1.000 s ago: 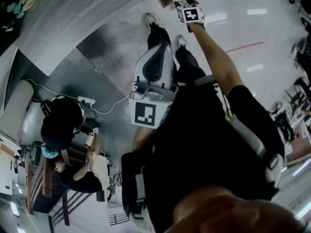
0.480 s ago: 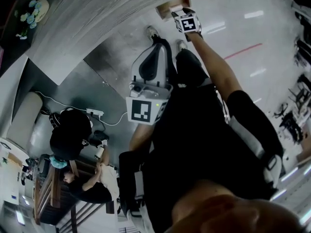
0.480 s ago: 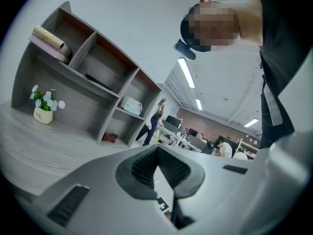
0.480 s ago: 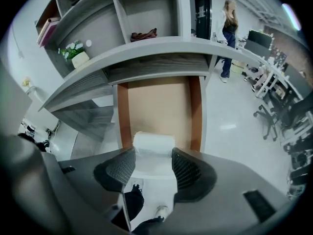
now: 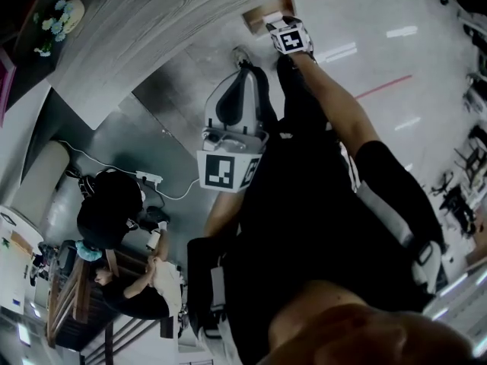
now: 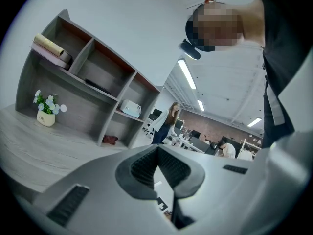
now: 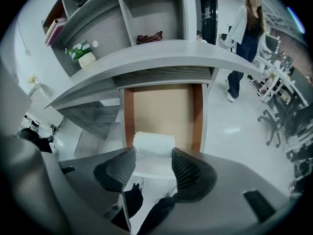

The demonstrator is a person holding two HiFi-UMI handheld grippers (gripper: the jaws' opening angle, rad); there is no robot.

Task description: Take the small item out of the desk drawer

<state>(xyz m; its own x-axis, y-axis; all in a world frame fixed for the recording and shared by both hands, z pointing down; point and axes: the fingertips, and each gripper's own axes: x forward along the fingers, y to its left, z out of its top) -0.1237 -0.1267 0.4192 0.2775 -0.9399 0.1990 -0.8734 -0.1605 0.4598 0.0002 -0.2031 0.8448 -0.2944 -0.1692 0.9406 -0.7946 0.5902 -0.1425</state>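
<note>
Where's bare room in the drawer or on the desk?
Drawer floor behind the white roll, between the brown sides, is bare. Desktop beside the flower pot is bare. Crowded: drawer front, roll between the right gripper's jaws.

The head view dips a touch. More tabletop [image 5: 152,29] rolls in up top, and the drawer [image 5: 261,17] slides lower.

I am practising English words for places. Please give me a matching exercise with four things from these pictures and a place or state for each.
1 white roll
2 flower pot
3 brown item
4 left gripper

a on the desk top
b jaws shut, empty
c in the open drawer
d in a shelf compartment

Pairs: 1-c, 2-a, 3-d, 4-b
</note>
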